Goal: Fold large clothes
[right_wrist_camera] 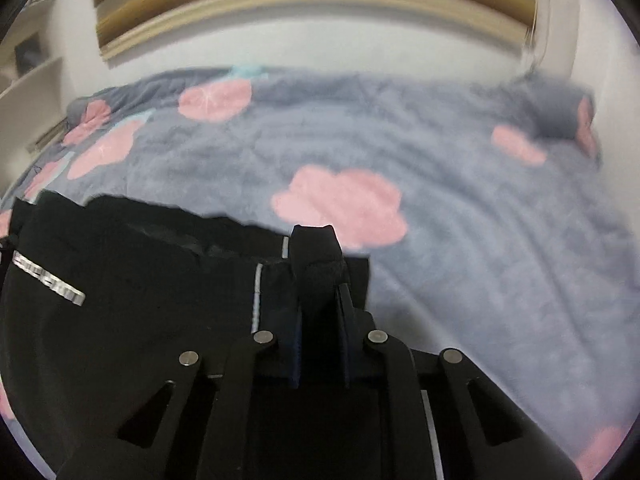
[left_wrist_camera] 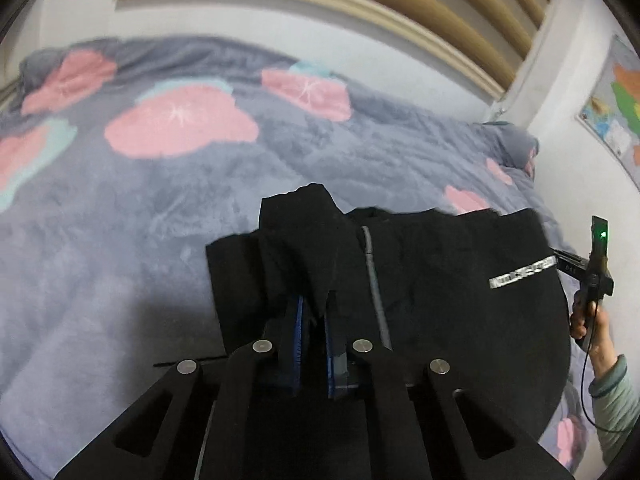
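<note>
Gripping was the step in hand: a black jacket (left_wrist_camera: 420, 280) was spread on a grey blanket with pink clouds (left_wrist_camera: 180, 128), and its two near corners were taken up, one by each gripper. The left gripper (left_wrist_camera: 314, 320) was clamped almost fully together on a bunched fold of the black cloth, and the right gripper (right_wrist_camera: 320, 300) was likewise pinched nearly closed on a tuft of the same jacket, with fabric seen poking out between the pads in both wrist views. By the look of it, the pinched edge would next need to be lifted evenly and carried across the jacket for a fold, both grips kept firm so that no corner slipped.
</note>
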`<action>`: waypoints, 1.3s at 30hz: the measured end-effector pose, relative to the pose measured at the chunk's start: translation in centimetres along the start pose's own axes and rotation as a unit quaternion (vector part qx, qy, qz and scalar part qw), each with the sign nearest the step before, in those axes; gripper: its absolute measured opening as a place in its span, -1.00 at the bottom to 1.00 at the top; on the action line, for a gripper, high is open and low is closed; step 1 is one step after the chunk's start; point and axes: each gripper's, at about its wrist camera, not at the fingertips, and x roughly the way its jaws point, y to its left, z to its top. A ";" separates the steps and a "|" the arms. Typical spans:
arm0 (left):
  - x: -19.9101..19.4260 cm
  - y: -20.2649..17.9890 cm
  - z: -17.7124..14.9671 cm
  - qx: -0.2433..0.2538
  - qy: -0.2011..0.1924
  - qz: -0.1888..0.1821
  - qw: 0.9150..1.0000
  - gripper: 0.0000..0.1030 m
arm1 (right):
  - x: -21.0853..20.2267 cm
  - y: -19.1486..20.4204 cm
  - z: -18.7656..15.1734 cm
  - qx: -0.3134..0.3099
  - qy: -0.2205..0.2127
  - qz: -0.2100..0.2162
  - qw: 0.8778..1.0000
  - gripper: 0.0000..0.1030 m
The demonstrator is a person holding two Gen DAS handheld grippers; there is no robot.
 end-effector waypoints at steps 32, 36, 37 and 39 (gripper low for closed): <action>6.7 6.3 2.0 -0.145 0.009 0.089 0.985 -0.23 | 10.6 -2.7 3.2 0.089 0.082 -0.077 0.990 -0.05; 0.1 4.8 2.4 -0.128 -0.057 0.081 0.987 -0.22 | 2.8 -2.4 3.3 0.106 0.020 -0.014 0.994 0.25; -0.9 4.2 2.5 -0.123 -0.066 0.078 0.987 -0.21 | 1.6 -2.0 3.3 0.105 0.013 -0.002 0.994 0.27; -3.7 1.4 2.8 -0.094 -0.088 0.054 0.990 -0.18 | -0.7 -0.2 3.5 0.092 0.006 0.017 0.996 0.28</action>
